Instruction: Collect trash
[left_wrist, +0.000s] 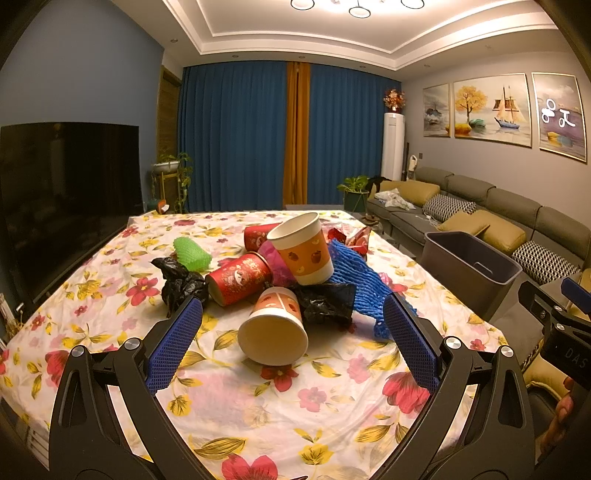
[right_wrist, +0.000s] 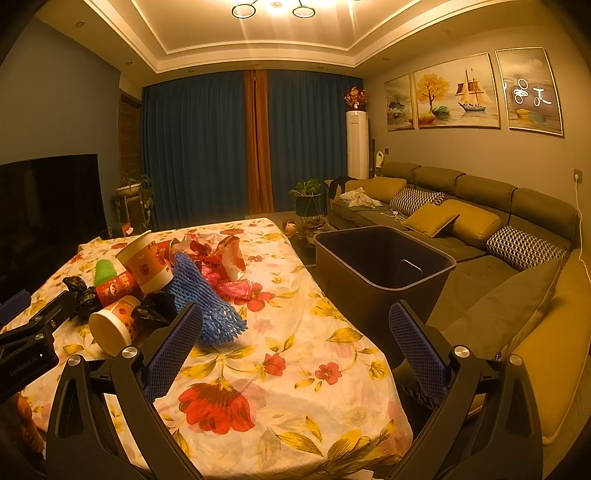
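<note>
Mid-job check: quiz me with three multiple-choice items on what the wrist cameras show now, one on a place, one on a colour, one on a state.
1. Where is the dark bin?
A. On the table
B. Beside the table's right edge, toward the sofa
C. Under the television

2. What colour is the foam net lying in the trash pile?
A. Blue
B. White
C. Yellow

3. How is the nearest paper cup lying?
A. Upright
B. On its side, mouth toward the left gripper
C. Crushed flat

Answers: 1 B, the right wrist view shows it standing off the flowered tablecloth. 2 A, its mesh is plainly blue. 3 B, its open rim faces the camera.
</note>
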